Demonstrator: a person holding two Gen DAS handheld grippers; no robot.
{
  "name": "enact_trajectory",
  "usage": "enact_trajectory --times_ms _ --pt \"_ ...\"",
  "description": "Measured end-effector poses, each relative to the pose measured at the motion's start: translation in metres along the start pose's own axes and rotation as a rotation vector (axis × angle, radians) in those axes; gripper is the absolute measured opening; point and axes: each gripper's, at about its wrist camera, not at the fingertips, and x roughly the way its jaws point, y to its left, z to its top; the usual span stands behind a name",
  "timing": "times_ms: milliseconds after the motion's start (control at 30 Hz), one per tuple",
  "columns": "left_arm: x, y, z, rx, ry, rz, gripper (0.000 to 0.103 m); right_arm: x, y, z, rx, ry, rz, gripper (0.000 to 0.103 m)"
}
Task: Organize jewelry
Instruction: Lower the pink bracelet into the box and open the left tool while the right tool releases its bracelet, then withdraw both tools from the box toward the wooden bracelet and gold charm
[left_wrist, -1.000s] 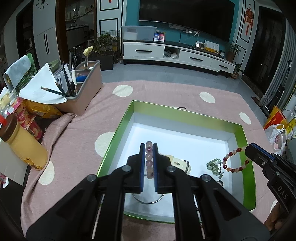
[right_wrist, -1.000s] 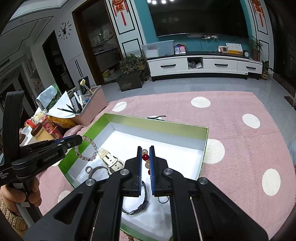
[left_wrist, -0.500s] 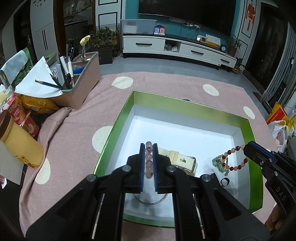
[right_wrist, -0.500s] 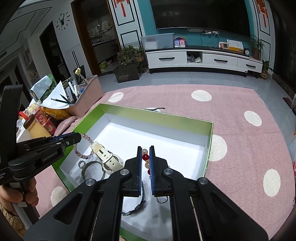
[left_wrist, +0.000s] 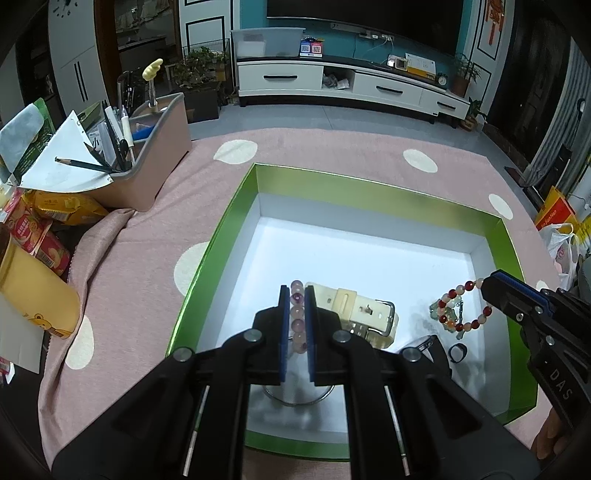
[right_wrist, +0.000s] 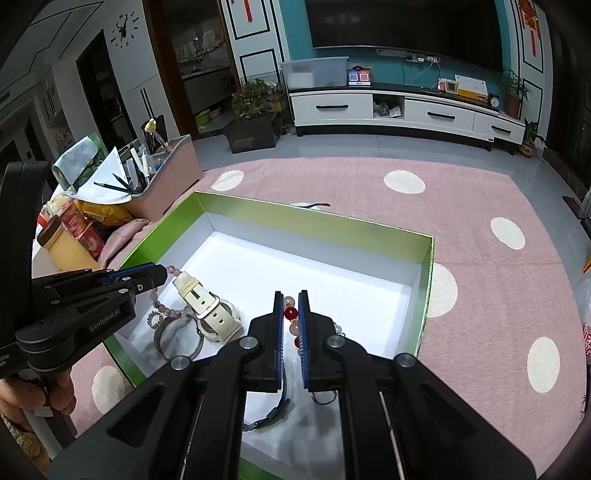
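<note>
A green box (left_wrist: 369, 192) (right_wrist: 317, 225) with a white floor lies on the pink dotted cloth. My left gripper (left_wrist: 296, 295) (right_wrist: 164, 274) is shut on a pale purple bead bracelet (left_wrist: 296, 314) (right_wrist: 164, 308), hanging low over the box's left part. My right gripper (right_wrist: 290, 301) (left_wrist: 485, 286) is shut on a red and white bead bracelet (right_wrist: 291, 314) (left_wrist: 461, 306) over the box's right part. On the box floor lie a cream watch (left_wrist: 364, 314) (right_wrist: 210, 306), a metal bangle (right_wrist: 177, 338), a dark watch (right_wrist: 273, 410) and a small black ring (left_wrist: 458, 352).
A pink organiser (left_wrist: 147, 158) with pens and paper stands at the left of the cloth, with snack packets and a yellow bottle (left_wrist: 33, 295) beside it. A black hair clip (right_wrist: 314, 205) lies behind the box. A person's hand (right_wrist: 22, 398) holds the left gripper's handle.
Both grippers have sunk a little toward the box floor with their bracelets. The box and the cream watch now look nearer in both views.
</note>
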Motion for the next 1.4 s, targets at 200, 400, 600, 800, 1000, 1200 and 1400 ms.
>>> enact_trajectory --times_ms 200,400,600,800,1000,1200,1400 --pt "0.005 -0.002 -0.001 0.005 0.013 0.007 0.007 0.003 0.001 -0.001 -0.002 0.010 -0.004 0.007" --pt "0.009 -0.003 -0.002 0.016 0.021 0.012 0.007 0.004 0.001 -0.001 -0.010 0.015 -0.013 0.007" --pt "0.013 -0.002 -0.002 0.017 0.034 0.019 0.007 0.007 0.004 -0.001 -0.024 0.025 -0.024 0.007" --pt "0.014 -0.002 -0.001 0.022 0.039 0.019 0.008 0.010 0.003 -0.001 -0.018 0.034 -0.030 0.007" --pt "0.013 -0.001 -0.001 0.016 0.036 0.019 0.008 0.009 0.003 -0.001 -0.016 0.035 -0.037 0.007" --pt "0.009 -0.001 0.001 0.014 0.026 0.022 0.021 0.006 0.001 -0.001 -0.008 0.027 -0.044 0.010" --pt "-0.002 -0.003 0.003 0.012 -0.002 0.022 0.048 -0.005 -0.004 0.000 0.018 -0.002 -0.052 0.037"
